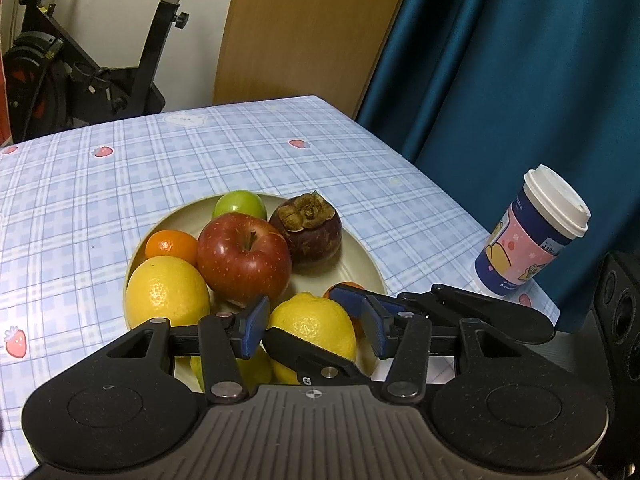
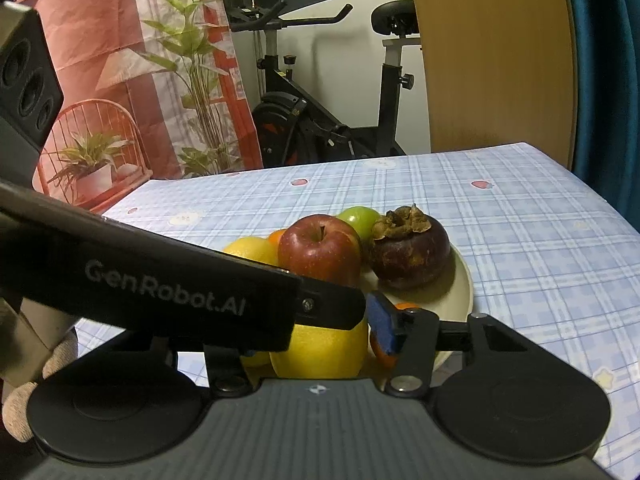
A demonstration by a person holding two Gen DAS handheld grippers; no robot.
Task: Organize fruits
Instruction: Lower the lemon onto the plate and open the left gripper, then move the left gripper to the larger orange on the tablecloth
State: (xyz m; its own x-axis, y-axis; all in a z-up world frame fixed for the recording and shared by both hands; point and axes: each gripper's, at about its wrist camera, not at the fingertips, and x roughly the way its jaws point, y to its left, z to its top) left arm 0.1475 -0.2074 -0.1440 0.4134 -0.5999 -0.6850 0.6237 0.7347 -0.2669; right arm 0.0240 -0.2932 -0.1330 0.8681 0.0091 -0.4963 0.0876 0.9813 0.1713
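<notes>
Two grippers crowd one fruit: the near lemon (image 1: 316, 332), at the front edge of the plate (image 1: 360, 248) closest to you. Your left gripper (image 1: 316, 320) straddles it side to side. Its left pad lies against the peel, but a sliver of gap shows at the right pad, so the jaws are apart, not clamped. Your right gripper (image 2: 318, 332) comes in from the right w/ one finger across the lemon's front and the other behind it. In the right wrist view its right pad sits against the peel, but the left gripper's body hides the other finger, so can't tell if it's gripping.

A 2nd tangerine (image 2: 384, 350) is just right of that lemon, behind the pad. Further back on the plate: big lemon (image 1: 166, 292) at left, red apple (image 1: 244, 260) in the middle, tangerine (image 1: 172, 246) between them, green fruit (image 1: 240, 204) at the far rim, and a dark purple fruit (image 1: 308, 232) w/ a dried calyx beside the apple.

The plate sits on a blue plaid tablecloth (image 1: 200, 152). A lidded paper cup (image 1: 532, 232) stands near the table's right edge, well apart. Beyond are a teal curtain (image 1: 520, 60), a wooden board (image 1: 312, 28) and an exercise bike (image 1: 80, 60).
</notes>
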